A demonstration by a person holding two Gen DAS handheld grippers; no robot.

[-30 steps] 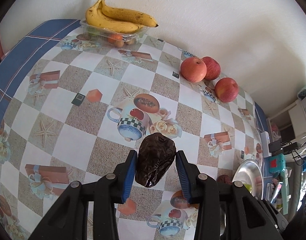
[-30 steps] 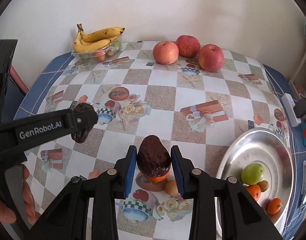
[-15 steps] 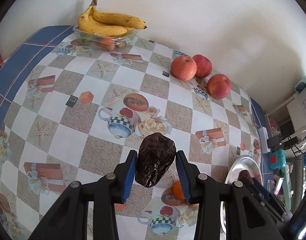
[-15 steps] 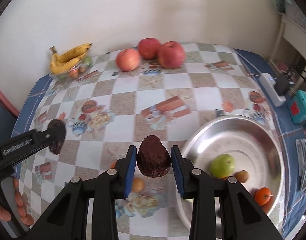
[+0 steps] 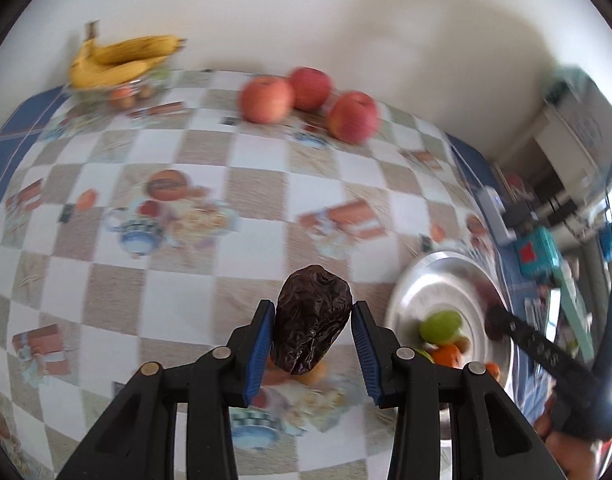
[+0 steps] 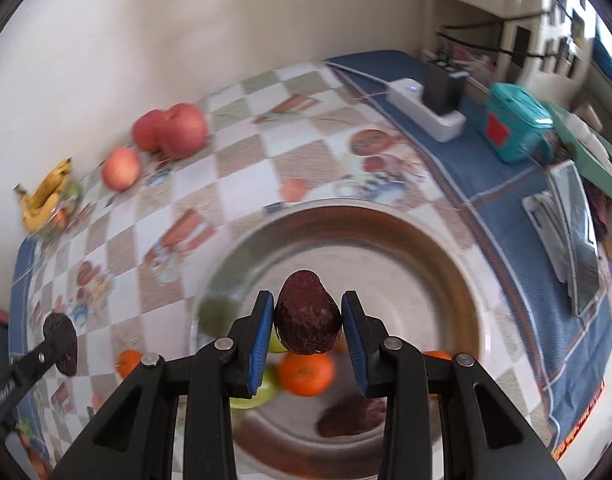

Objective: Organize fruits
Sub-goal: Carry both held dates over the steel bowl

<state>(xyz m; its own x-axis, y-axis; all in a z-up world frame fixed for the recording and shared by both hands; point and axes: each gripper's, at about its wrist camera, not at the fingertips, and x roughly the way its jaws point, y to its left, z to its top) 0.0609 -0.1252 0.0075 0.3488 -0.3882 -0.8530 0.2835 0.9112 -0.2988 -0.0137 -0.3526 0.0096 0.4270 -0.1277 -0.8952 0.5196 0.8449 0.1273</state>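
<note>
My left gripper (image 5: 312, 316) is shut on a dark wrinkled fruit (image 5: 312, 318), held above the checked tablecloth left of the steel bowl (image 5: 410, 292). My right gripper (image 6: 308, 316) is shut on a dark brown avocado (image 6: 308, 316), held over the steel bowl (image 6: 446, 240). The bowl holds a green fruit (image 6: 216, 314), an orange (image 6: 306, 374) and another dark fruit (image 6: 352, 418). The left gripper with its dark fruit (image 6: 62, 338) shows at the lower left of the right wrist view.
Three red apples (image 5: 306, 100) and a banana bunch (image 5: 122, 60) on a clear tray sit at the table's far edge by the wall. A small orange (image 6: 128, 362) lies on the cloth left of the bowl. A white power strip (image 6: 426, 108) and teal box (image 6: 516, 128) lie right.
Both grippers moved right toward the bowl, still holding their fruits. The right gripper went from the bowl's left rim to over its inside. The view is motion-blurred.
</note>
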